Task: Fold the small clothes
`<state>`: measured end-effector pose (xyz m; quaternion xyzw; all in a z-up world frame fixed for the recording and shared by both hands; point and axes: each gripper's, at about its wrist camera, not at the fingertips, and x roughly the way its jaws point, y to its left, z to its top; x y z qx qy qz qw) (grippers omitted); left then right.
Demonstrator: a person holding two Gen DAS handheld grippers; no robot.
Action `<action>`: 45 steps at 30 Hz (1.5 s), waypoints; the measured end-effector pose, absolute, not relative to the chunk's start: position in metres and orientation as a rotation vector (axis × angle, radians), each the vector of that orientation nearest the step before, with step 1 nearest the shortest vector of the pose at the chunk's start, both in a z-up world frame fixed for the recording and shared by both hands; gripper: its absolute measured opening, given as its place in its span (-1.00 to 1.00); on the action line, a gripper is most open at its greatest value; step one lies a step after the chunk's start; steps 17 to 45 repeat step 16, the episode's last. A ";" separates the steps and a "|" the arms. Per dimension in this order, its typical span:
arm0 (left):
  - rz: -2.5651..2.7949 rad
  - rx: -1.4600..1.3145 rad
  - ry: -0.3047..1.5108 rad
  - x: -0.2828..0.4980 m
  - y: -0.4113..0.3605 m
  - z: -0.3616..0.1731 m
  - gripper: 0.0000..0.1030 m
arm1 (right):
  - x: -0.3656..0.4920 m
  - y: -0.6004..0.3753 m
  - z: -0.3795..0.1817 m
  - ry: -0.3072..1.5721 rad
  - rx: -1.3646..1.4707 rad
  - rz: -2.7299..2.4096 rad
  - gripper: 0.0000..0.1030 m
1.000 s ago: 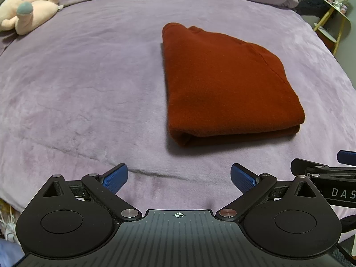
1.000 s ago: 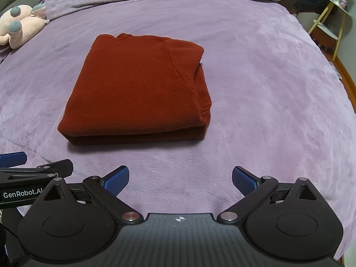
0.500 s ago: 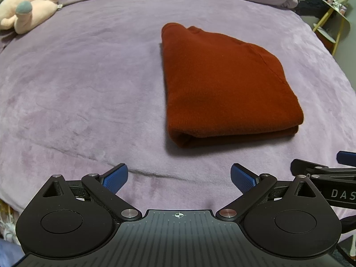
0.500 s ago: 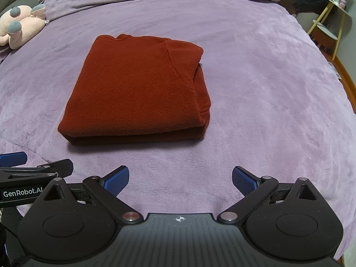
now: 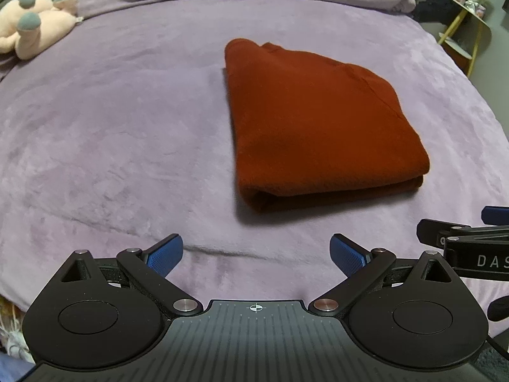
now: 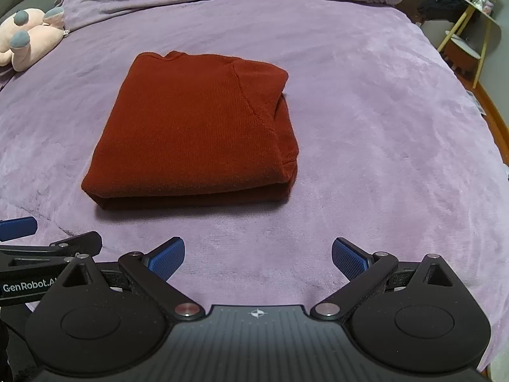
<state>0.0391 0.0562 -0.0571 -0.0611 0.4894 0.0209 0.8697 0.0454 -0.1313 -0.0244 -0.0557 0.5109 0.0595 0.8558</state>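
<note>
Purple plush bedding covers the bed (image 5: 111, 146) that fills both views, and our two tools hover low over its near edge. We hold the left hand-held gripper (image 5: 256, 254) with its blue-padded fingers (image 5: 165, 253) spread wide and nothing between them; only bare blanket lies under the gap. Our right hand-held gripper (image 6: 257, 256) is likewise wide apart and empty, its pads (image 6: 350, 259) above bare blanket. Each tool shows at the edge of the other's view, so they sit side by side, close together.

Just ahead of both lies the red sweater (image 6: 197, 137), folded into a thick, roughly square bundle resting flat on the bed. Neither gripper touches it. From the left view it lies ahead and to the right; from the right view, ahead and to the left, so it lies between the two.

Farther out, a pink stuffed toy (image 5: 28, 28) with grey tips rests near the bed's far left corner, well apart from the sweater. Beyond the bed's right side we see a yellow-legged side table (image 6: 467, 28) with small things on it.
</note>
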 end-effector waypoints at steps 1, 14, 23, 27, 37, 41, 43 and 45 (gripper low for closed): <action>0.044 -0.127 1.025 0.039 0.056 -0.057 0.97 | 0.045 -0.131 -0.024 1.074 -0.118 0.125 0.92; 0.039 -0.161 1.061 0.040 0.059 -0.059 0.97 | 0.046 -0.131 -0.024 1.070 -0.123 0.122 0.92; 0.037 -0.155 1.063 0.040 0.058 -0.059 0.97 | 0.045 -0.131 -0.023 1.070 -0.124 0.121 0.92; 0.037 -0.155 1.063 0.040 0.058 -0.059 0.97 | 0.045 -0.131 -0.023 1.070 -0.124 0.121 0.92; 0.037 -0.155 1.063 0.040 0.058 -0.059 0.97 | 0.045 -0.131 -0.023 1.070 -0.124 0.121 0.92; 0.037 -0.155 1.063 0.040 0.058 -0.059 0.97 | 0.045 -0.131 -0.023 1.070 -0.124 0.121 0.92; 0.037 -0.155 1.063 0.040 0.058 -0.059 0.97 | 0.045 -0.131 -0.023 1.070 -0.124 0.121 0.92; 0.037 -0.155 1.063 0.040 0.058 -0.059 0.97 | 0.045 -0.131 -0.023 1.070 -0.124 0.121 0.92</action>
